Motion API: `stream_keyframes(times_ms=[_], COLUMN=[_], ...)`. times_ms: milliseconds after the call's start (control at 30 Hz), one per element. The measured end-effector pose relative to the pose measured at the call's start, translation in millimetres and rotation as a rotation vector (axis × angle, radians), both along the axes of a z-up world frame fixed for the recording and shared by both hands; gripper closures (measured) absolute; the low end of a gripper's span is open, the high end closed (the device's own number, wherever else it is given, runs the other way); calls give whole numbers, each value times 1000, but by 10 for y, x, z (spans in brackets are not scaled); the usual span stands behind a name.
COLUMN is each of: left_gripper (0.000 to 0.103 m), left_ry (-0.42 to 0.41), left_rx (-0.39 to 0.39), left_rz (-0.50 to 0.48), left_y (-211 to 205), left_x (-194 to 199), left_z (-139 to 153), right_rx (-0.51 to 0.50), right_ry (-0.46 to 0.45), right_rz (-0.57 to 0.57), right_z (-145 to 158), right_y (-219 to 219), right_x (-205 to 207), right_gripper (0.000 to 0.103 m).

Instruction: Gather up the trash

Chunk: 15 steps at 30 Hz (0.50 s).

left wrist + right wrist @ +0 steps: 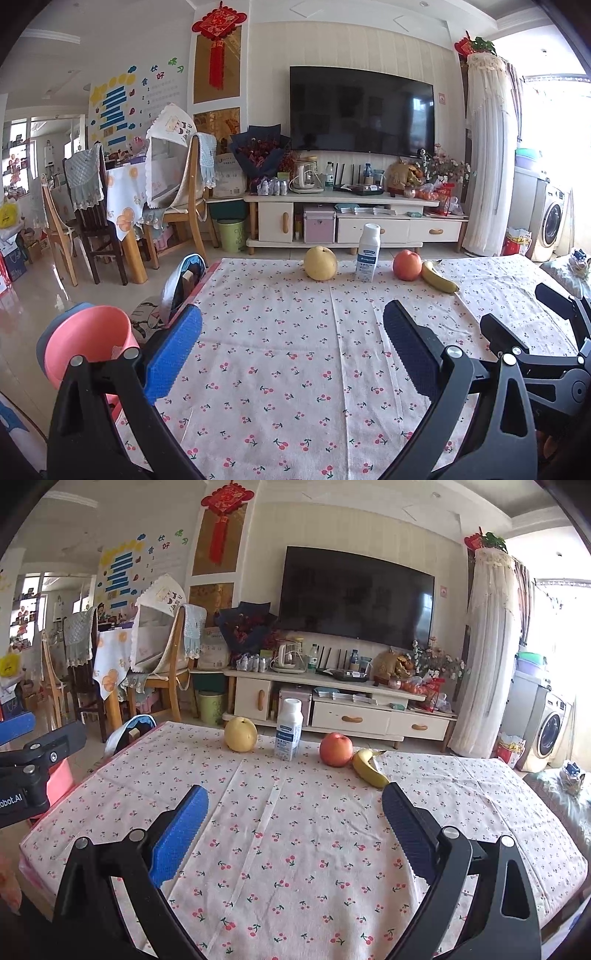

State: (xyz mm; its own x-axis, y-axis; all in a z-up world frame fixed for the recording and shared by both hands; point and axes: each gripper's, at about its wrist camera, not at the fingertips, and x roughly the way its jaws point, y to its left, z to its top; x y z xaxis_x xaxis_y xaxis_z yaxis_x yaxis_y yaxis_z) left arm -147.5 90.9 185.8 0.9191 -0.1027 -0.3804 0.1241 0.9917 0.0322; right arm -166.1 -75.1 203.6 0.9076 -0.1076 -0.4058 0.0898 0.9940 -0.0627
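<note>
Both hand-held grippers hover low over the near part of the table (pixel 461 775), which is covered with a cherry-print cloth: the left gripper (pixel 291 350) and the right gripper (pixel 293 830) each have their blue-padded jaws spread wide, with nothing between them. The likely piece of trash is the white milk bottle (pixel 289 729), standing upright near the far edge of the table. Taking that bottle as the landmark, a yellow pear (pixel 241 734) sits just to its left, a red apple (pixel 335 749) lies to its right with a clear gap between them, and a banana (pixel 369 766) rests beyond the apple, touching or nearly touching it. A pink bin (pixel 86 343), off the table's left edge and well apart from the bottle, looks like the place for the trash. The bottle is probably light and, if empty, easy to tip; its walls look like thin plastic or carton that may give a little under pressure, and its printed surface may be somewhat smooth. A hold across the squarish lower body, around the blue label, seems best, since the flat sides would meet the pads squarely; the narrower white cap offers less purchase. The approach should come straight in from the front, because the pear crowds the bottle's left side and could be nudged by an outer finger.
</note>
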Motion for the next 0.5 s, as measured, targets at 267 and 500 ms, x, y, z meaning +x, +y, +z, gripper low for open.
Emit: stream_keyframes(times_ms=[267, 500], left_gripper=[4, 4], left_ry=[133, 402], left_rx=[-13, -7], left_rz=[-21, 4], left_y=[-26, -166], left_x=[565, 1231], left_z=[-423, -1282], right_rx=[144, 183], right_ry=[155, 355], right_rz=[-19, -58], right_z=[-367, -1019], right_y=[-157, -178], right_x=[418, 933], right_gripper=[8, 8])
